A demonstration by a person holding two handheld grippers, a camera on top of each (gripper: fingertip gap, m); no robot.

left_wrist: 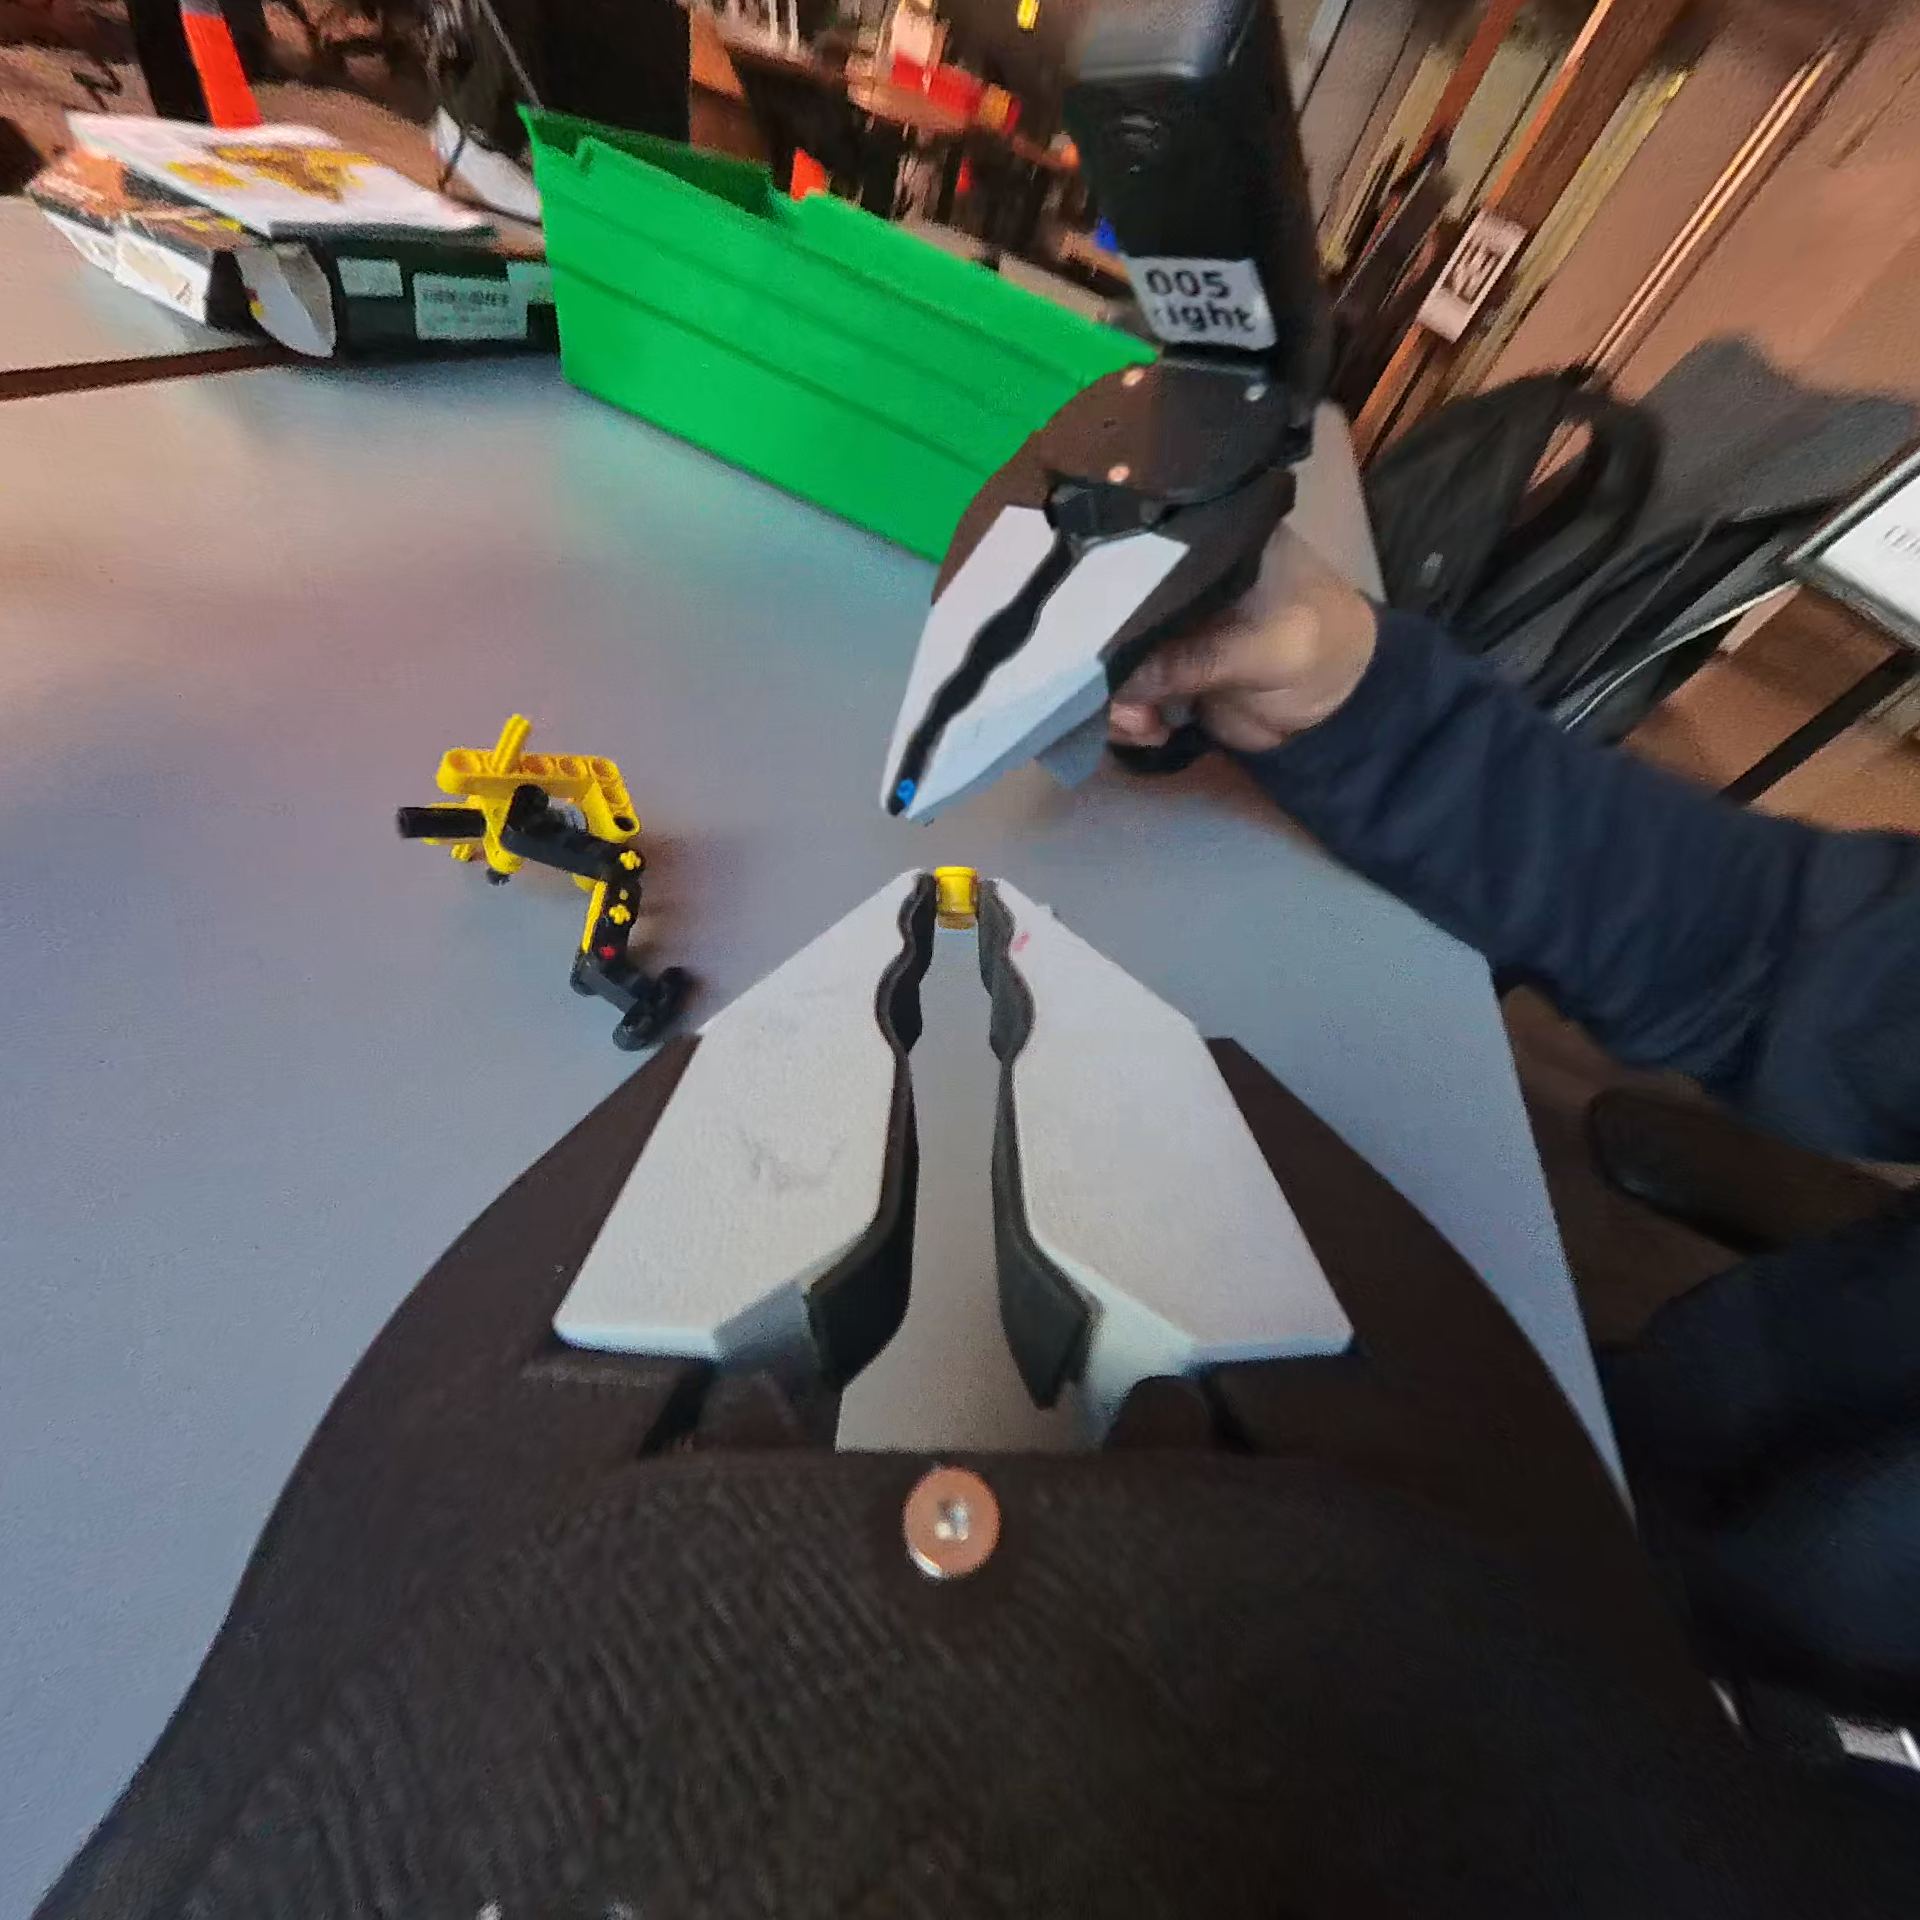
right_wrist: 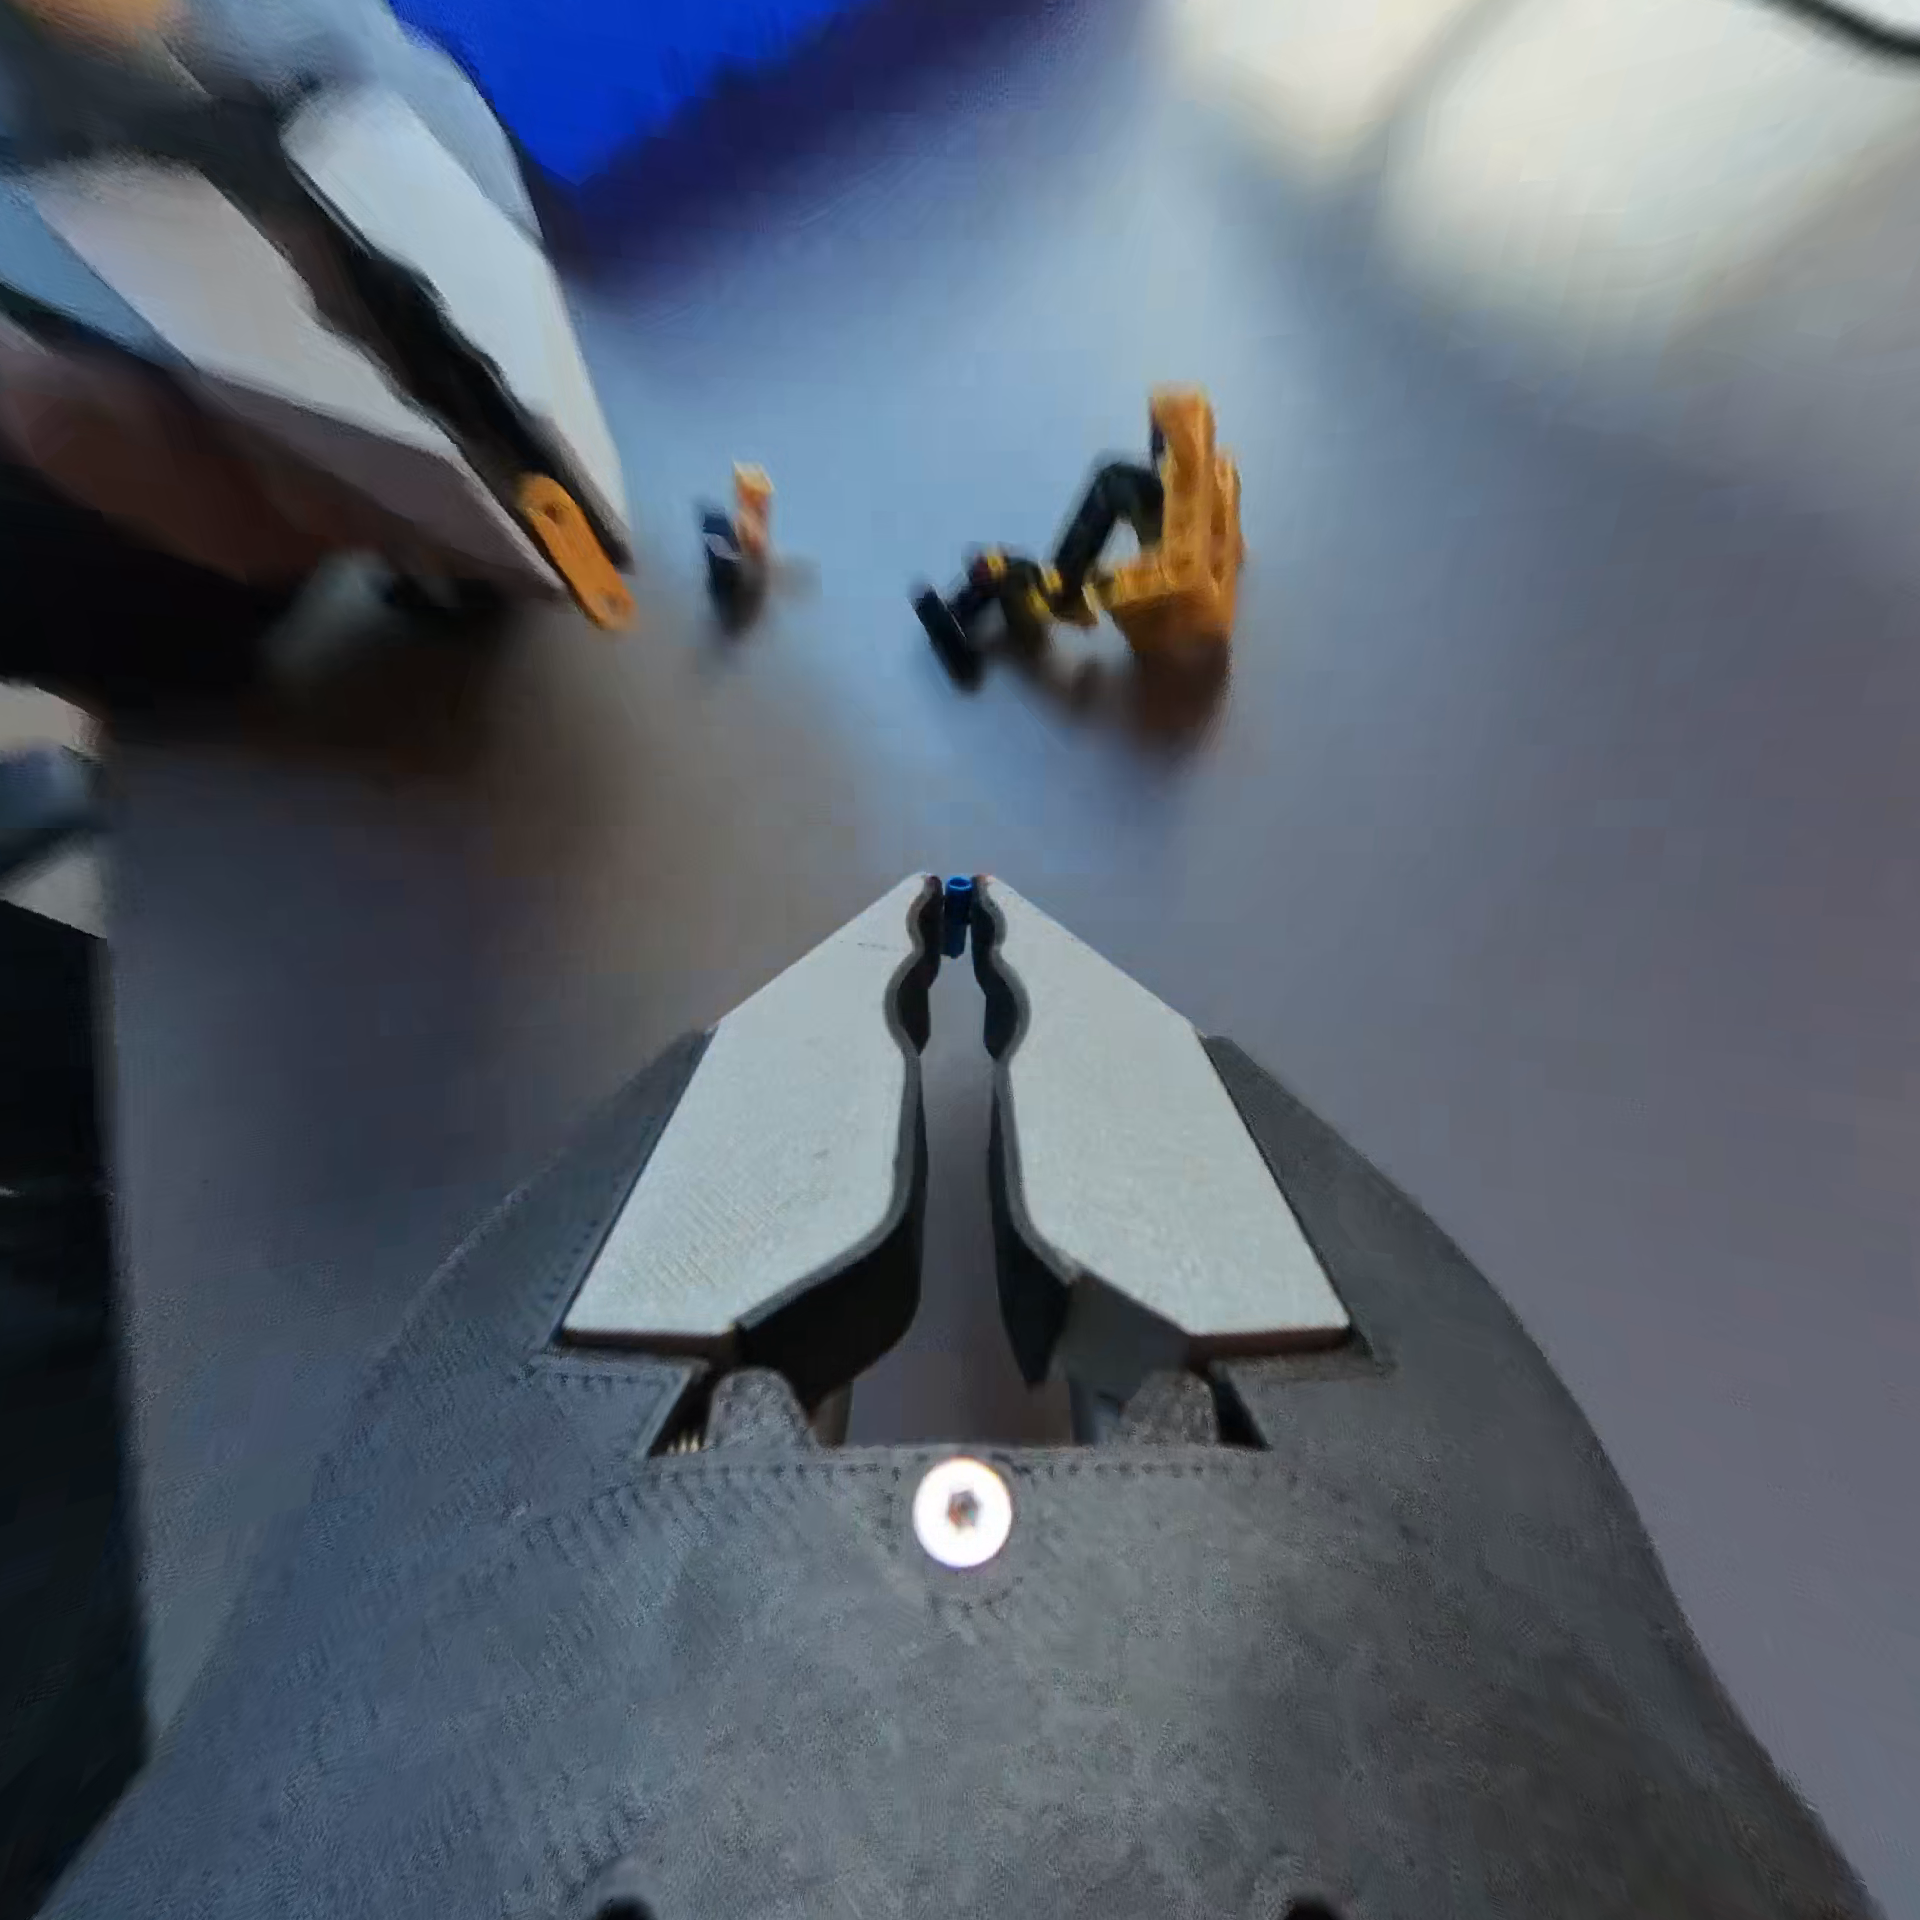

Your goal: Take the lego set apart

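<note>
Meanwhile, lego set (left_wrist: 551,862) lies left of left tongs (left_wrist: 954,883).

right wrist view blurred | small loose piece (right_wrist: 740,540) perhaps lego | box (left_wrist: 281,249) half-hidden

The left gripper (left_wrist: 954,894) pinched a small yellow piece (left_wrist: 955,896) between its fingertips above the grey desk (left_wrist: 312,582). Just beyond it, the right gripper (left_wrist: 906,802), held by a hand (left_wrist: 1247,665) in a dark sleeve, clamped a small blue pin (left_wrist: 902,794) at its tip. The yellow and black lego assembly (left_wrist: 551,862) lay on the desk, apart from both grippers. A green bin (left_wrist: 790,332) stood toward the desk's far edge, with a cardboard box (left_wrist: 260,239) beside it near the far corner.
</note>
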